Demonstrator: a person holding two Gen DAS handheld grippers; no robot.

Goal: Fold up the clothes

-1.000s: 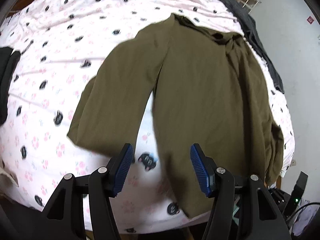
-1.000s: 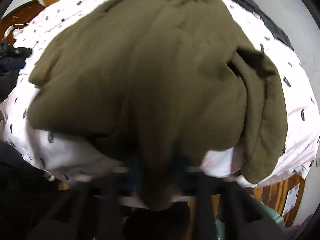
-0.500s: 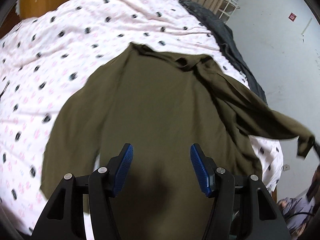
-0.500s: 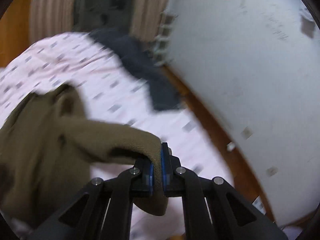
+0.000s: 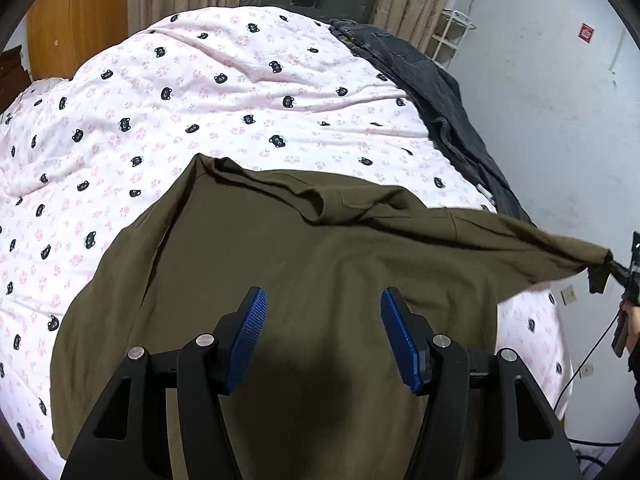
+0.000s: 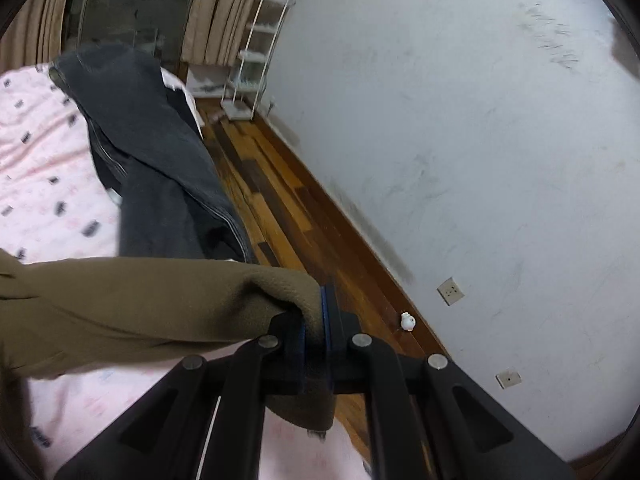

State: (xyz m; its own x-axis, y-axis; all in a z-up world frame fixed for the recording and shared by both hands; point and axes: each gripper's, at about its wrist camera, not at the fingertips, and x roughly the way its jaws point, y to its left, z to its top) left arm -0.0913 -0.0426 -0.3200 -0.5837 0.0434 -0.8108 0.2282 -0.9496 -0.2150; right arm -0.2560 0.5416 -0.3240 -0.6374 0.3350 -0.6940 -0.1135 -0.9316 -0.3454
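An olive-green long-sleeved top (image 5: 304, 264) lies spread on the bed. My left gripper (image 5: 322, 334) is open and empty, hovering over the top's lower body. My right gripper (image 6: 316, 320) is shut on the cuff of the top's right sleeve (image 6: 132, 304). It holds the sleeve stretched out past the bed's right edge, above the floor. The stretched sleeve (image 5: 520, 248) and the right gripper (image 5: 624, 276) also show at the far right of the left wrist view.
The bed has a pink cover with black bear heads (image 5: 200, 100). Dark jeans (image 5: 432, 92) lie along its right edge, also in the right wrist view (image 6: 160, 168). Wooden floor (image 6: 288, 208), a white wall (image 6: 460, 140) and a wire rack (image 6: 256, 60) are to the right.
My right gripper has pulled the sleeve outward to the right, off the body of the top, until it is stretched. My left gripper has moved over the top's body and stays open.
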